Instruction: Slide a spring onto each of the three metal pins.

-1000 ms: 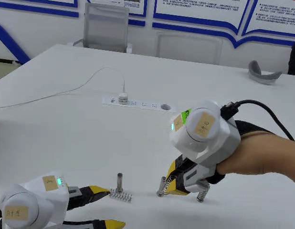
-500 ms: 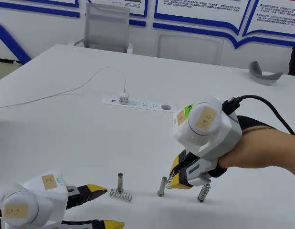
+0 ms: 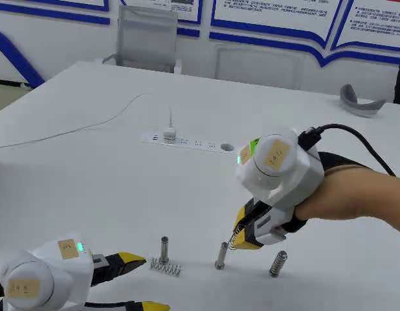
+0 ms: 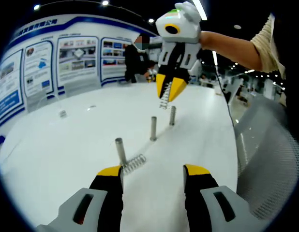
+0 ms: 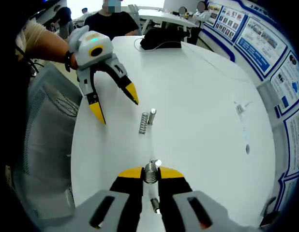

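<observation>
- Three metal pins stand upright in a row on the white table point(image 3: 90, 188): the left pin point(image 3: 164, 248), the middle pin point(image 3: 222, 254) and the right pin point(image 3: 281, 254).
- There are three springs: one fitted, one loose and one held.
- The fitted spring point(image 3: 276, 265) sits around the right pin and covers most of its height.
- The loose spring point(image 3: 165, 266) lies flat on the table at 6 o'clock of the left pin in the head view, just beside its foot. That pin is bare.
- The right gripper point(image 3: 242, 241) hangs at 1 o'clock of the middle pin, tilted down. Its jaws are pinched almost together on the held spring point(image 5: 149, 173).
- The held spring's lower end is just beside the top of the middle pin. I cannot tell whether the two touch. The shaft of that pin is bare.
- The left gripper point(image 4: 154, 170) sits low at 8 o'clock of the left pin in the head view. Its jaws are spread wide with nothing between them.
- In the left gripper view, the left pin and the loose spring lie just ahead of that gripper's left jaw, at about 11 o'clock.
- One power strip point(image 3: 187, 140) lies well apart from the pins at 12 o'clock, with one white cable point(image 3: 90, 124) plugged into it.
</observation>
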Demonstrator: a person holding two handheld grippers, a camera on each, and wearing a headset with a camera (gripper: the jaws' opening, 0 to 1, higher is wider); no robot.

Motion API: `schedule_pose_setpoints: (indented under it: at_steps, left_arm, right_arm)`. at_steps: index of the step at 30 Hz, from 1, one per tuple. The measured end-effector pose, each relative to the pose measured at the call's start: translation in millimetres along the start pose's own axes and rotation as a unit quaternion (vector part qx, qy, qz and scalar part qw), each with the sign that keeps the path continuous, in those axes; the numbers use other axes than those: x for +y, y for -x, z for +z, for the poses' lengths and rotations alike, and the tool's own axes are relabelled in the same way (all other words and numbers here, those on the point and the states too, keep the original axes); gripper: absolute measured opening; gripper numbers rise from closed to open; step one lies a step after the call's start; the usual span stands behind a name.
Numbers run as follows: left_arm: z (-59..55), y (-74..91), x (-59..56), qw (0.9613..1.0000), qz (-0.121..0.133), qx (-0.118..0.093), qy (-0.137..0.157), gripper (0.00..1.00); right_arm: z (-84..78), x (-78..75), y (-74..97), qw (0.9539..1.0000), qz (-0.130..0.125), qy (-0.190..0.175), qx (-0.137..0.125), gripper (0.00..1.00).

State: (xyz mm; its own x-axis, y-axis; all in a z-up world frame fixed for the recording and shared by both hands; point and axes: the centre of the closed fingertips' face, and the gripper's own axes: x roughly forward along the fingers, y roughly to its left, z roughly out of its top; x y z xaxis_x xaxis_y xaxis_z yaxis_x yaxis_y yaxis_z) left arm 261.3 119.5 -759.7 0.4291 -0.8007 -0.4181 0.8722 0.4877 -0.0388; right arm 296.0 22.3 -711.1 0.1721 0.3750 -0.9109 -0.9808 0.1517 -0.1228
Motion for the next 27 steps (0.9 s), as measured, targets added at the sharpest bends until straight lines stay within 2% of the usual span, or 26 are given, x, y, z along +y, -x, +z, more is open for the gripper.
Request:
schedule_pose_setpoints:
  at_steps: [27]
  left_arm:
    - [-3.4, 1.0, 1.1, 1.0, 0.005, 0.003, 0.005, 0.5]
  right_arm:
    - [-3.0, -11.9, -18.8, 0.9998, 0.011, -0.013, 0.011, 0.13]
